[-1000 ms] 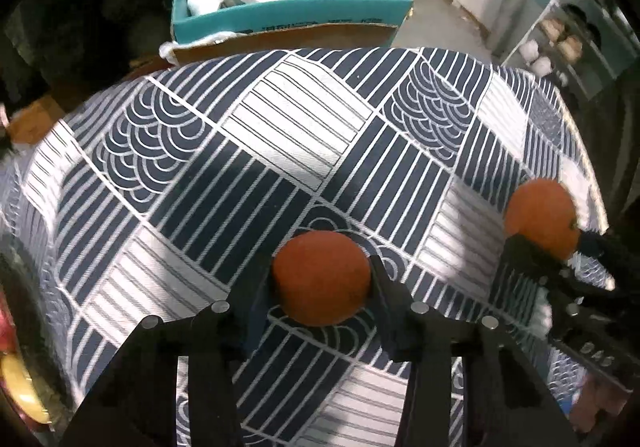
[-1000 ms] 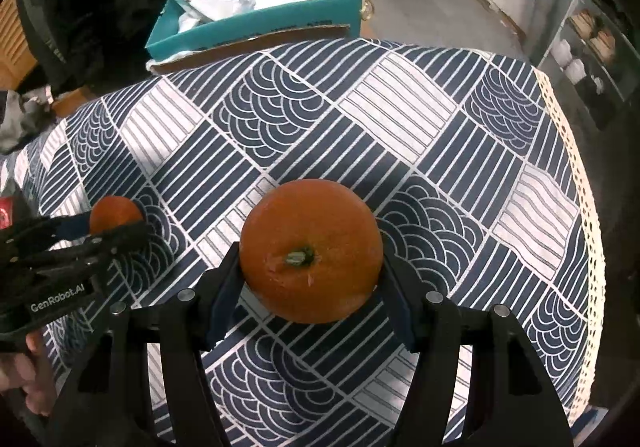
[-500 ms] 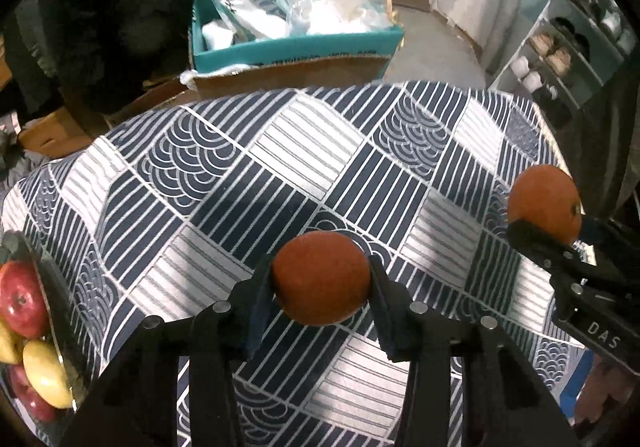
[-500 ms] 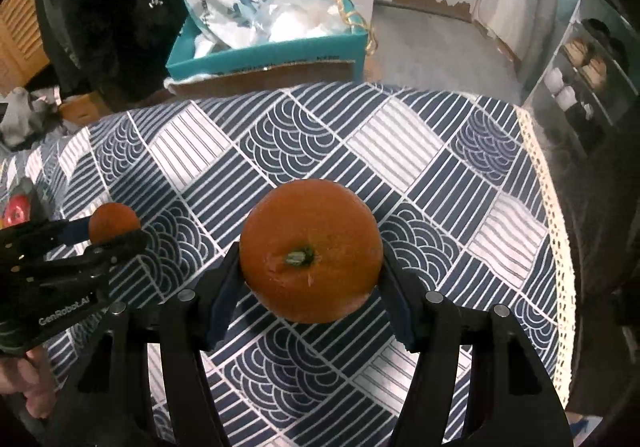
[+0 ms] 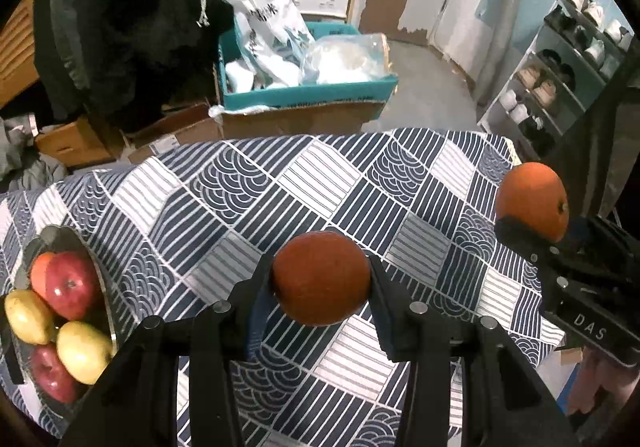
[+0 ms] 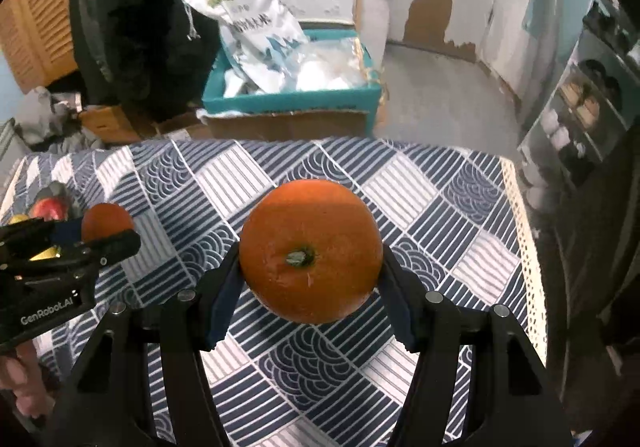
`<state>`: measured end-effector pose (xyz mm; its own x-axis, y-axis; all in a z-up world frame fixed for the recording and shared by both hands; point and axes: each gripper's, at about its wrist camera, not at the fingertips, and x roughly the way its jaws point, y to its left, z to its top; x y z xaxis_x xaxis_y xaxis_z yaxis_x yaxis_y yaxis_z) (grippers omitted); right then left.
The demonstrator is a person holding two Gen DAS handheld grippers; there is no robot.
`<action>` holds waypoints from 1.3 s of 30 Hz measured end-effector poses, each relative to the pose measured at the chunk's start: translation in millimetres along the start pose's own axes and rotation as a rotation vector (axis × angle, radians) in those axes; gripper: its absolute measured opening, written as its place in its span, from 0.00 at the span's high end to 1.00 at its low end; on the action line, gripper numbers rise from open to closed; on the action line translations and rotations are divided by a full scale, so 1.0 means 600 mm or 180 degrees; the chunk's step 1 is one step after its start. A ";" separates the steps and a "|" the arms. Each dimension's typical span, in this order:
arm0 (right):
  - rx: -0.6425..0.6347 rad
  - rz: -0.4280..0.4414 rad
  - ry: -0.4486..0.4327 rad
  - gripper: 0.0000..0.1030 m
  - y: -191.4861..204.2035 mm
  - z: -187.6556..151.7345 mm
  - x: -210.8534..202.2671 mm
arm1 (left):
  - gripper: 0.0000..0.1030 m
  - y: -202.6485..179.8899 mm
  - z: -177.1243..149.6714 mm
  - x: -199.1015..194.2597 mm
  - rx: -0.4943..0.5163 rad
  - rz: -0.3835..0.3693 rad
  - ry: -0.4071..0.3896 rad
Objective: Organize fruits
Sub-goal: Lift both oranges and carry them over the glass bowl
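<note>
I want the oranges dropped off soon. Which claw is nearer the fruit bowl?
Left. The left claw is beside the fruit bowl; the right claw is farther, across the table.

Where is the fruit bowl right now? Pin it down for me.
In the left wrist view, the fruit bowl sits at the far left edge of the patterned tablecloth, holding red apples and yellow fruit.

lived-in home, shoe rack [image 5: 560, 63], tablecloth-covered table [image 5: 320, 183]
</note>
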<state>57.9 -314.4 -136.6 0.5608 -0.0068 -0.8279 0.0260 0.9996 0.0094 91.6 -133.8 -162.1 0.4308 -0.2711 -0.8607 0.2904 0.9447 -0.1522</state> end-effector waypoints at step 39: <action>-0.0589 0.0629 -0.0509 0.38 0.223 0.055 -0.136 | 0.56 0.172 -0.051 -0.230 -0.0450 0.0154 -0.0616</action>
<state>42.8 -180.9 -49.4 0.6635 0.1986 -0.7213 -0.2393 0.9698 0.0468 35.9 6.9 -73.9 0.6009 -0.2423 -0.7617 0.1489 0.9702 -0.1912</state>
